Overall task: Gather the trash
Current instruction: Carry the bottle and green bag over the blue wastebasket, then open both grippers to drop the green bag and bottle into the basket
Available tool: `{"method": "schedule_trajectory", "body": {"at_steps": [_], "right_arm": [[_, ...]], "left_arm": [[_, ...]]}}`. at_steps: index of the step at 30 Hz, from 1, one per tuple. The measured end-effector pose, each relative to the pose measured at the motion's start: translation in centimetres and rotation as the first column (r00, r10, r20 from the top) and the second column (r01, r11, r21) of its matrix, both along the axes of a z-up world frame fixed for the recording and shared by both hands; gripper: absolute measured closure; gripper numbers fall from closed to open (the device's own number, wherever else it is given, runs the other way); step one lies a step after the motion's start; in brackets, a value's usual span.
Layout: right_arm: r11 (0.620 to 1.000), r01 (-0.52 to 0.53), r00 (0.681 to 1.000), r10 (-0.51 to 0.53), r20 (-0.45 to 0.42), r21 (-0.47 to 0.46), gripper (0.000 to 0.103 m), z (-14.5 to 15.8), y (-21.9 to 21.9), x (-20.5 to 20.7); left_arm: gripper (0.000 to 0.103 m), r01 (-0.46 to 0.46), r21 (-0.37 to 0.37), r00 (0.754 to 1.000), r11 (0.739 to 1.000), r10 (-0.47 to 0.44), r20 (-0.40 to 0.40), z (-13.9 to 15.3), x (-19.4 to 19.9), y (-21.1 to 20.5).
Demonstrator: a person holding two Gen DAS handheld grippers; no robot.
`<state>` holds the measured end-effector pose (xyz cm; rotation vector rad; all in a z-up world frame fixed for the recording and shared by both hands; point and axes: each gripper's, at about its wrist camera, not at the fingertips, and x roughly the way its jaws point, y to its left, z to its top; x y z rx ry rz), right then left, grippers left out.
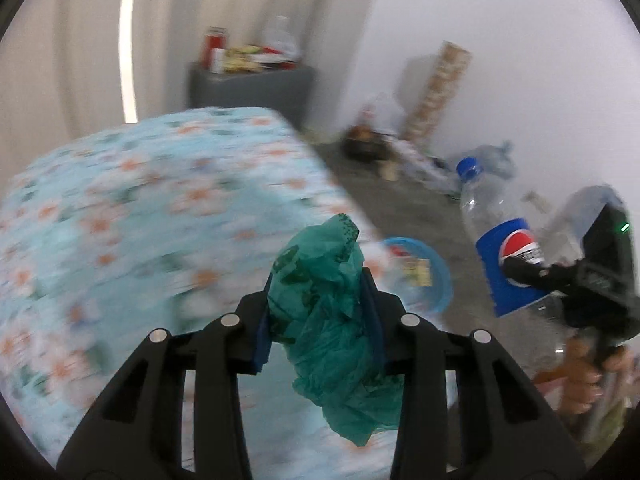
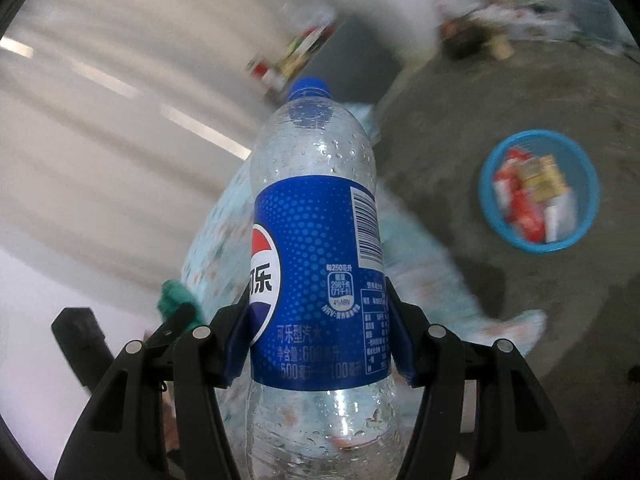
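Observation:
My left gripper is shut on a crumpled green plastic bag and holds it in the air above the edge of the bed. My right gripper is shut on an empty clear Pepsi bottle with a blue label and blue cap, held upright; it also shows at the right of the left wrist view. A blue basin with several red and yellow wrappers stands on the floor; in the left wrist view the basin lies just beyond the bag. The green bag shows in the right wrist view too.
A bed with a light blue floral cover fills the left. A grey cabinet with jars and packets stands by the curtain. Bags, a clear bottle and a tall box lie along the white wall. The floor is grey concrete.

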<state>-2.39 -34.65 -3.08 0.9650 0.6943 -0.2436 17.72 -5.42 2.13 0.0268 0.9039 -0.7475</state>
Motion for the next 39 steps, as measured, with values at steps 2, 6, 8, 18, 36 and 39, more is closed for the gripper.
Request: {"method": "schedule_trajectory", "body": {"at_steps": [2, 6, 8, 18, 36, 39], "right_arm": [[0.997, 0.081, 0.997, -0.081, -0.008, -0.003, 0.046, -0.4, -2.3, -2.5], [0.975, 0.22, 0.975, -0.22, -0.039, 0.01, 0.046, -1.9, -6.4, -7.1], [0.965, 0.261, 0.964, -0.259, -0.055, 0.025, 0.046, -3.1, -7.8, -8.7], [0.92, 0.376, 0.923, -0.362, -0.128, 0.109, 0.046, -8.3, -12.6, -11.8], [0.902, 0.405, 0.91, -0.383, -0.158, 0.149, 0.045, -11.5, -15.9, -12.7], [0.925, 0.361, 0.925, -0.34, -0.166, 0.118, 0.045, -11.6, -16.0, -11.4]], "left_arm": [[0.067, 0.079, -0.026, 0.996, 0.997, -0.08, -0.04, 0.0, 0.1, -3.6], [0.067, 0.201, -0.053, 0.964, 0.978, -0.207, -0.167, -1.9, 0.5, -11.3], [0.067, 0.245, -0.057, 0.936, 0.968, -0.251, -0.245, -3.8, 0.7, -15.4], [0.066, 0.323, 0.008, 0.853, 0.946, -0.287, -0.436, -11.4, 2.3, -33.0], [0.029, 0.113, 0.036, 0.788, 0.993, -0.068, -0.611, -19.2, 6.5, -41.3], [0.029, 0.093, 0.01, 0.804, 0.996, -0.069, -0.591, -16.8, 6.8, -39.3]]}}
